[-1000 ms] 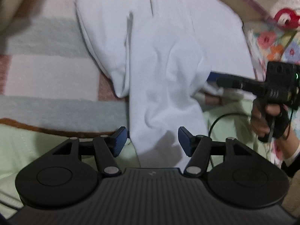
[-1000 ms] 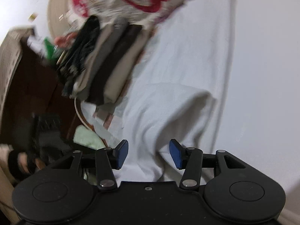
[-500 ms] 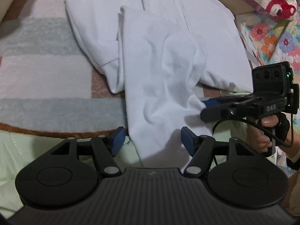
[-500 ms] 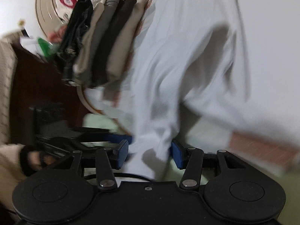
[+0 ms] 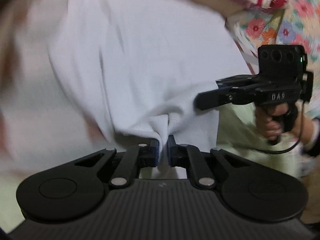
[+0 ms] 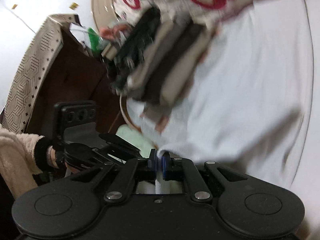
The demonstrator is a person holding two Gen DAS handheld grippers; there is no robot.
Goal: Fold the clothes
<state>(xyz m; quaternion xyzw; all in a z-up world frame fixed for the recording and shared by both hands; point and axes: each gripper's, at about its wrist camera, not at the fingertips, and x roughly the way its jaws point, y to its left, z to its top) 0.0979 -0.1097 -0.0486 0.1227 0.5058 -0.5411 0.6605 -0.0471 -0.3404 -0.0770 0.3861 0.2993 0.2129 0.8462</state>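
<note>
White garment [image 5: 128,64] – lengthwise away, gripper-pinched

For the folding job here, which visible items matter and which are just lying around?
In the job:
- white garment
- left gripper, shut on it
- right gripper, shut on it

Lying about:
- stack of folded clothes
- floral cloth
- patterned box

Soft, dim indoor light is falling evenly, with no glare. Both views are showing strong motion blur: the white garment [image 5: 128,64] and the stack of folded clothes [image 6: 160,64] are smearing. The near gripper bodies are staying sharp. The fisheye is bending the edges, and the corners are going dark. Only faint shadows are lying in the cloth folds.
</note>
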